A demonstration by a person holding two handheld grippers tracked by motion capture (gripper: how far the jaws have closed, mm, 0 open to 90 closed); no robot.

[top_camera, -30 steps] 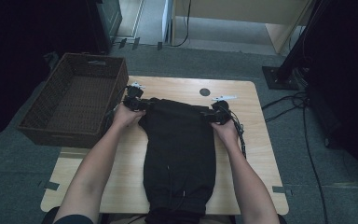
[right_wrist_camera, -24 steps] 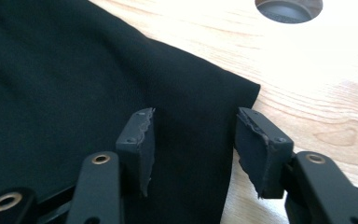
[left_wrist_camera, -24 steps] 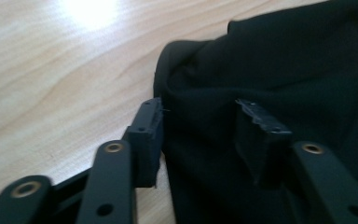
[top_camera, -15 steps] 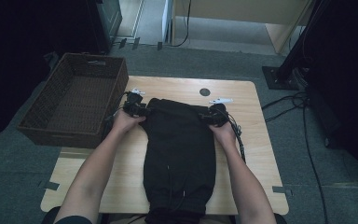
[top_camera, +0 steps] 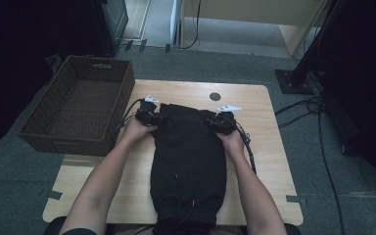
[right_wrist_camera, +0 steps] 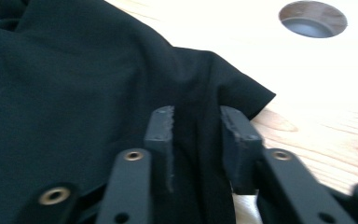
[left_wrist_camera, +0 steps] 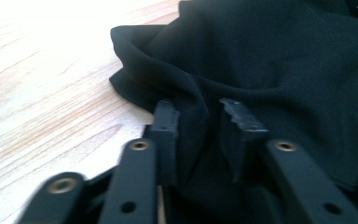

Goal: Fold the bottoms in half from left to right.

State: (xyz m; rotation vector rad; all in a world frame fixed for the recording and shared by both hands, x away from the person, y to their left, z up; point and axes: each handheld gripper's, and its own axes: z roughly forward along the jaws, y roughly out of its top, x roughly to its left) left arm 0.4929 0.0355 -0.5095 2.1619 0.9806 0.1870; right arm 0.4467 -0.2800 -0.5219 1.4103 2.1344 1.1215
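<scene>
A: Item one, black garment [top_camera: 188,166]: lying lengthwise down the middle of the wooden desk [top_camera: 269,161], near end hanging over the desk's front edge, far end toward the round cable hole [top_camera: 215,96].

B: Left tongs [top_camera: 152,117]?

A: Sitting at the garment's far left corner. Its jaws have just been closing, and in the left gripper view a raised fold of black cloth [left_wrist_camera: 186,93] is standing between them; the jaws are narrowly apart, seemingly pinching the fold.

B: Right tongs [top_camera: 216,122]?

A: Mirroring it at the far right corner. Jaws likewise just closing, with a ridge of cloth [right_wrist_camera: 196,126] between them, apparently nipped.

B: Handling advice for this step?

A: I am judging it a two-corner pickup for a fold. Both grips should be taking all layers of the edge, not the top one alone, and the hands should be lifting evenly so the cloth is staying square.

B: Surroundings?

A: Item four, dark wicker basket [top_camera: 78,110]: standing off the desk's left side, just beside it. Cables [top_camera: 247,147] are trailing along the right forearm.
</scene>
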